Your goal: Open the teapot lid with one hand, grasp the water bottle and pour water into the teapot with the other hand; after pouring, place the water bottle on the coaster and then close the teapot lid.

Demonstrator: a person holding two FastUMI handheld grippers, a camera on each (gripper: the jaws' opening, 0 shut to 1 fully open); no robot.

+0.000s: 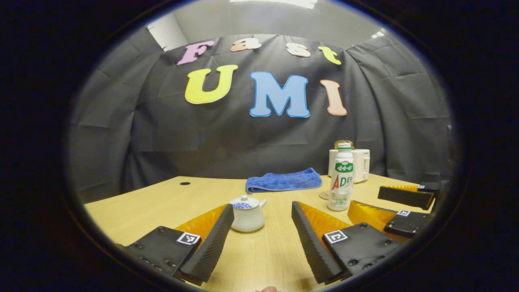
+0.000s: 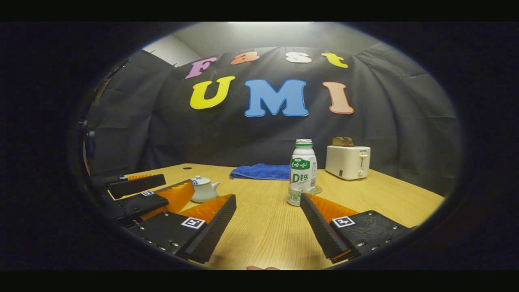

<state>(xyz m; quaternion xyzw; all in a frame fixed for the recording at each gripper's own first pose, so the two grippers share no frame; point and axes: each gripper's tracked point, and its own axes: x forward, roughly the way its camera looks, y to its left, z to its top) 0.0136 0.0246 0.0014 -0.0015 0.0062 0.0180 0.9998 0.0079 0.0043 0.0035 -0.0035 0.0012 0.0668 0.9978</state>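
While the lid (image 1: 243, 200) sits on the teapot (image 1: 248, 213) and the bottle (image 2: 303, 172) stands untouched, nothing of the task looks done. The left claw (image 1: 262, 230) is spread empty, teapot just ahead between its fingers; the right claw (image 2: 268, 224) gapes empty, bottle just ahead by its right finger, beside the coaster (image 2: 316, 189) on the counter (image 2: 267, 227).

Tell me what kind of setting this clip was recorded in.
Likely a staged recording booth, not a real kitchen: a black cloth backdrop behind a wooden table set with a teapot, toaster and water bottle.
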